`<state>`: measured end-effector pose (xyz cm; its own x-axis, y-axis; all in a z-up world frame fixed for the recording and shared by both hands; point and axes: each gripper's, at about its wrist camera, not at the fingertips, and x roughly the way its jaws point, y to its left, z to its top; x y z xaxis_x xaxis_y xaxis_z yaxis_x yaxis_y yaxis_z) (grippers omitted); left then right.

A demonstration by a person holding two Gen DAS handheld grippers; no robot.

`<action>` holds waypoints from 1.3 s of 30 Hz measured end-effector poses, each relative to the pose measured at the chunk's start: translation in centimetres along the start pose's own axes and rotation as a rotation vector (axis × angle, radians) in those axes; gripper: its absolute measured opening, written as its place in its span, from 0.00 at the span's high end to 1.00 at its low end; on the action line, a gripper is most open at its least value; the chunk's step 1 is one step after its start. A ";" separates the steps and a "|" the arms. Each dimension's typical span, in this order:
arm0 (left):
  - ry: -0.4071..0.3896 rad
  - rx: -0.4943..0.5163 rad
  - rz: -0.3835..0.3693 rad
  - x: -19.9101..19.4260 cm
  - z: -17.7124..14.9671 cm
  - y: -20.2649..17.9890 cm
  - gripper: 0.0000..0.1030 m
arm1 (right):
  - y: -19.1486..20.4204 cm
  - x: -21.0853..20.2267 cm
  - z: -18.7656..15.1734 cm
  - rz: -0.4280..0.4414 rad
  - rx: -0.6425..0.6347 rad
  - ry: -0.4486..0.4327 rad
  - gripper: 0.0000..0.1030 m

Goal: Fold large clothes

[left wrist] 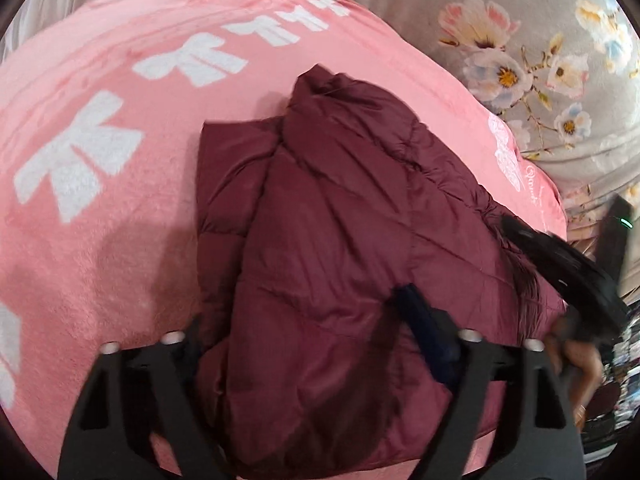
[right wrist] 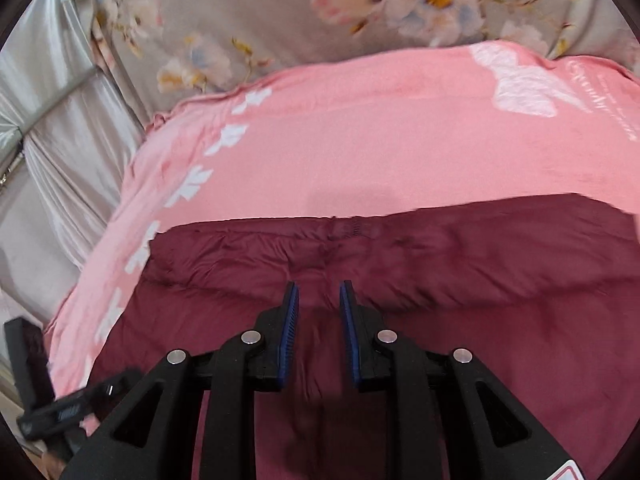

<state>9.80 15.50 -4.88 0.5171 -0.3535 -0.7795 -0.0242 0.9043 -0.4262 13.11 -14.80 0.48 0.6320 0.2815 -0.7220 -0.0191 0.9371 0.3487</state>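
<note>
The left gripper (left wrist: 316, 344) is spread wide, its two black finger arms far apart at the bottom of the left wrist view; the right-hand finger's blue pad (left wrist: 424, 332) shows, while the other fingertip is hidden. The right gripper (right wrist: 319, 300) has its jaws parted by a narrow gap, both blue ribbed pads (right wrist: 291, 320) facing each other and upright, nothing between them. In the right wrist view a blurred black piece of the left gripper sits at the lower left edge.
</note>
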 end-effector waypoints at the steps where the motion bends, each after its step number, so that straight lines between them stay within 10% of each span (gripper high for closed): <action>1: -0.015 -0.002 0.002 -0.5 0.1 -0.2 0.44 | -0.4 -1.2 -0.6 -0.007 0.000 -0.002 0.81; 5: -0.055 -0.004 -0.027 -2.7 0.7 -0.7 0.82 | -1.7 -5.5 -4.9 -0.024 -0.003 0.047 0.83; 8: -0.095 0.029 -0.068 -4.7 1.0 -2.4 0.86 | -1.7 -6.7 -7.8 0.021 0.018 0.089 0.89; 19: -0.220 0.275 -0.257 -11.3 0.4 -13.4 0.91 | -1.0 -3.4 -12.2 0.094 0.019 0.171 1.00; 31: -0.165 0.477 -0.354 -8.8 -2.1 -24.6 0.92 | -3.1 -6.0 -12.9 0.186 0.111 0.104 1.00; 39: -0.090 0.563 -0.372 -5.1 -3.6 -31.6 0.92 | -10.0 -12.0 -15.3 0.007 0.248 0.011 1.00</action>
<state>4.88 -12.16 10.95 0.4748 -0.6660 -0.5754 0.6055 0.7216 -0.3356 -6.15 -24.36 -3.44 0.6244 0.2912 -0.7248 0.1681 0.8561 0.4887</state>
